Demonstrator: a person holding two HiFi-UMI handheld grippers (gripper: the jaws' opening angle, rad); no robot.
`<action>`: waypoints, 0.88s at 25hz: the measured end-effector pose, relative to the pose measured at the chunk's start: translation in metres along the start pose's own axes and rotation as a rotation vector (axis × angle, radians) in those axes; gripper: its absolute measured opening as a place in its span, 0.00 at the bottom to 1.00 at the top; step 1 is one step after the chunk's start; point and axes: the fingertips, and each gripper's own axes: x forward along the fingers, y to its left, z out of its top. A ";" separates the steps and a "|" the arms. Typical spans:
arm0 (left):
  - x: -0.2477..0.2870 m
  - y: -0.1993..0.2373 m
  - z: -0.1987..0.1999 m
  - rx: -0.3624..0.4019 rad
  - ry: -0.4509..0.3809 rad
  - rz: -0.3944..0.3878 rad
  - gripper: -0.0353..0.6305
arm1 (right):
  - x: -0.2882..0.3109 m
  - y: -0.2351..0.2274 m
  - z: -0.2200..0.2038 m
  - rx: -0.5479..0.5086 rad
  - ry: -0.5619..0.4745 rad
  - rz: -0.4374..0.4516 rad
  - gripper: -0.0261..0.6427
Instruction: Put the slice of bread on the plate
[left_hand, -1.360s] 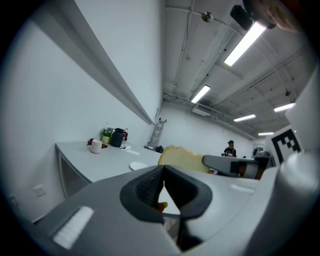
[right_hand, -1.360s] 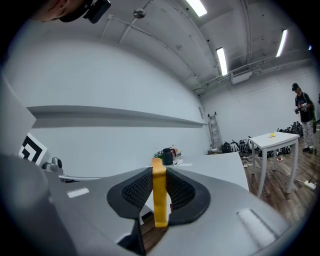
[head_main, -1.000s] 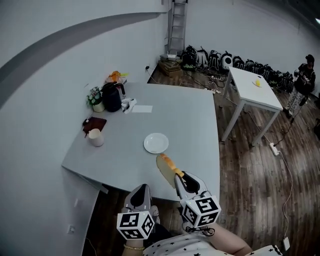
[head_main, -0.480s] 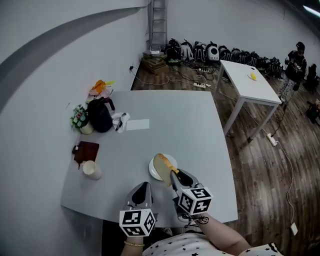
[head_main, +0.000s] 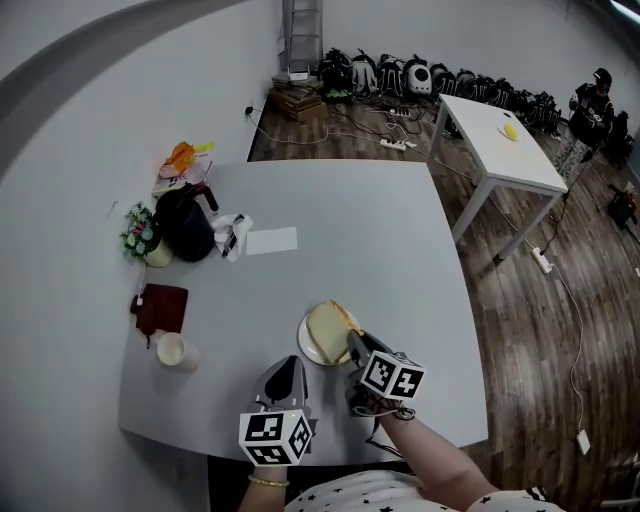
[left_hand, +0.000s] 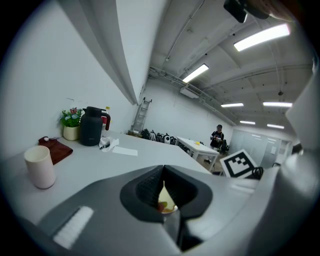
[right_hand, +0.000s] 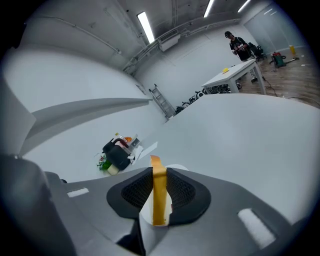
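The slice of bread (head_main: 328, 322), pale with a brown crust, hangs tilted over the white plate (head_main: 308, 349) near the grey table's front edge. My right gripper (head_main: 354, 343) is shut on the slice's near edge. In the right gripper view the bread (right_hand: 158, 192) stands edge-on between the two dark pads, with the plate's rim (right_hand: 176, 168) just beyond it. My left gripper (head_main: 286, 364) hovers left of the plate, jaws shut and holding nothing. Through the left gripper (left_hand: 162, 172) only a sliver of bread and plate shows.
A cream cup (head_main: 172, 351) and a dark red pouch (head_main: 161, 306) lie at the table's left. A black kettle (head_main: 187, 223), a flower pot (head_main: 139, 241) and a paper sheet (head_main: 272, 240) sit further back. A second white table (head_main: 500, 132) and a person (head_main: 590, 108) are at far right.
Both grippers moved forward over the table. The right one sank and rolled, bringing the bread from short of the plate to above it.
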 end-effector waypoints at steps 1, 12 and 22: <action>0.002 0.001 -0.002 -0.002 0.006 -0.002 0.07 | 0.001 -0.004 0.000 0.001 0.004 -0.019 0.17; 0.013 0.008 -0.010 -0.019 0.036 -0.005 0.07 | 0.008 -0.052 -0.011 -0.029 0.082 -0.211 0.24; 0.007 -0.011 -0.004 -0.036 0.012 -0.034 0.07 | -0.045 0.003 0.019 -0.290 -0.010 -0.104 0.17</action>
